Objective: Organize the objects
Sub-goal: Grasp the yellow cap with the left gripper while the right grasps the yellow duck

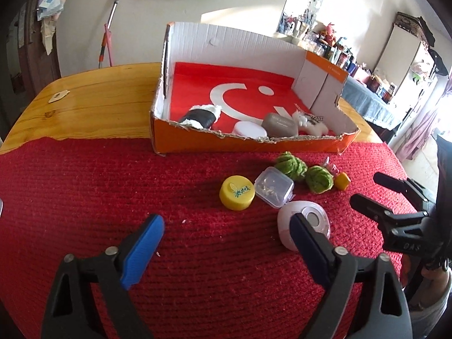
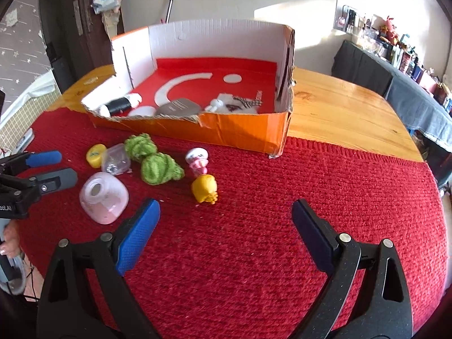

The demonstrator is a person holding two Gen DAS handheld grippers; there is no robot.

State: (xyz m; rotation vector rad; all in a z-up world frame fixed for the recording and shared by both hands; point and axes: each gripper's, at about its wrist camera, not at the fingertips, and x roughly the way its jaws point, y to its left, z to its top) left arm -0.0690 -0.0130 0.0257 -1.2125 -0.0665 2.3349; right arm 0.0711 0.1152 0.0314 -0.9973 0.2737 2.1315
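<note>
An orange cardboard box (image 1: 248, 141) (image 2: 240, 130) stands on the red mat and holds a black-and-white roll (image 1: 202, 117), a white lid (image 1: 250, 130), a grey case (image 1: 279, 125) and a white plush (image 1: 308, 121). On the mat lie a yellow cap (image 1: 236, 192) (image 2: 96, 155), a clear plastic case (image 1: 274, 188) (image 2: 115, 159), two green yarn balls (image 1: 303, 173) (image 2: 152, 161), a pink round container (image 1: 303, 228) (image 2: 103, 197), a yellow toy (image 2: 204, 189) and a pink figurine (image 2: 197, 161). My left gripper (image 1: 227, 234) is open, just short of the cap and container. My right gripper (image 2: 226, 226) is open and empty near the yellow toy.
The red knitted mat (image 1: 197, 254) (image 2: 310, 197) covers the near part of a wooden table (image 1: 99, 104) (image 2: 339, 113). A small tag (image 1: 58, 96) lies on the wood at the far left. Shelves and a dark covered bench (image 2: 395, 84) stand to the right.
</note>
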